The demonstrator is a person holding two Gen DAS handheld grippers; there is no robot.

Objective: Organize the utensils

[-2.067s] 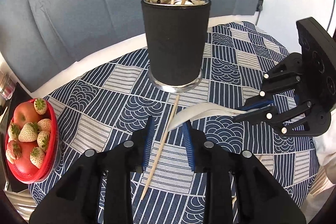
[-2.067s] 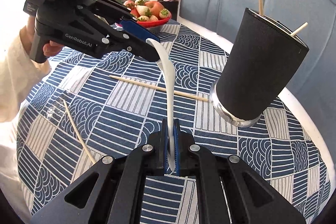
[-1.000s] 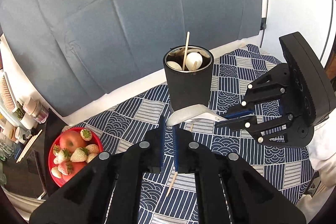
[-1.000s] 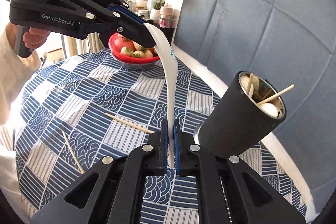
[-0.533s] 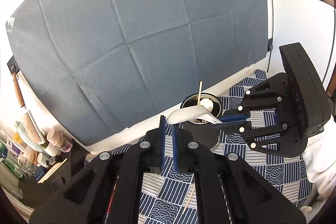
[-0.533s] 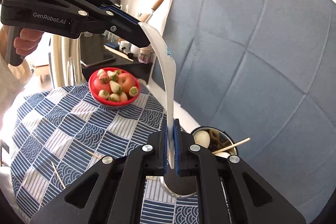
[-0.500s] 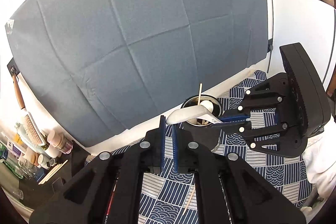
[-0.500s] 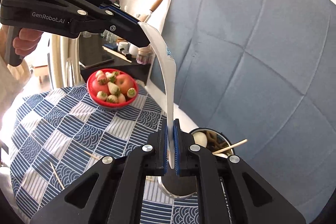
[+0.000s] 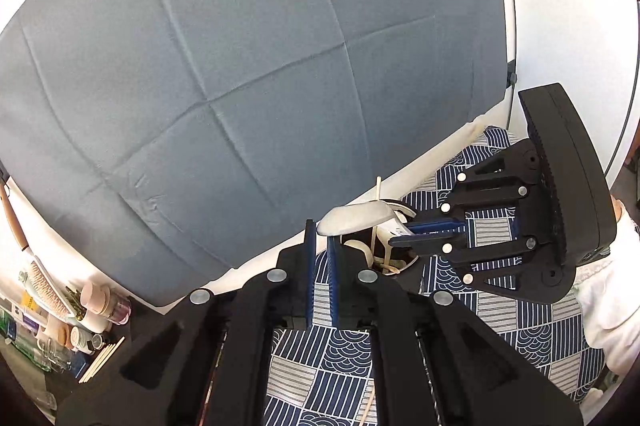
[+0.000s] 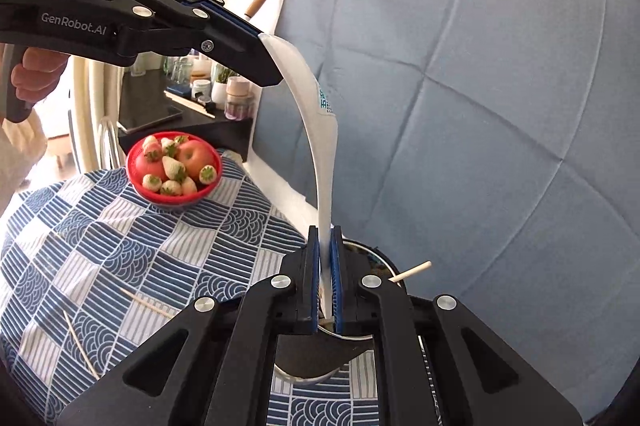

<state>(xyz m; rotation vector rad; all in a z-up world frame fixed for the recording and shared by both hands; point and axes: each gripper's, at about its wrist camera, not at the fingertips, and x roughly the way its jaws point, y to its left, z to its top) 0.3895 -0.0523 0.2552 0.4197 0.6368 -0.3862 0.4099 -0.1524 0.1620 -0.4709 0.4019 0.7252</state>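
We saw the right gripper clamped on the handle end of a white, smooth, curved spoon, and the left gripper pinched narrow on the spoon's bowl end, so the spoon hung in the air between the two, above a dark cylindrical holder with a shiny metal rim. In the left wrist view the holder's mouth showed other white spoons and a thin wooden chopstick standing up out of it; the rest of its contents lay behind the gripper fingers and we could not make them out. The holder stood on a table covered by a blue and white cloth of wave and stripe patches, with two loose chopsticks lying flat on it, well apart from the holder. Farther off on the cloth sat a red mesh bowl holding an apple and pale strawberries. A creased grey-blue fabric panel filled the background. A hand gripped the left tool's handle, partly cut off at the frame edge.
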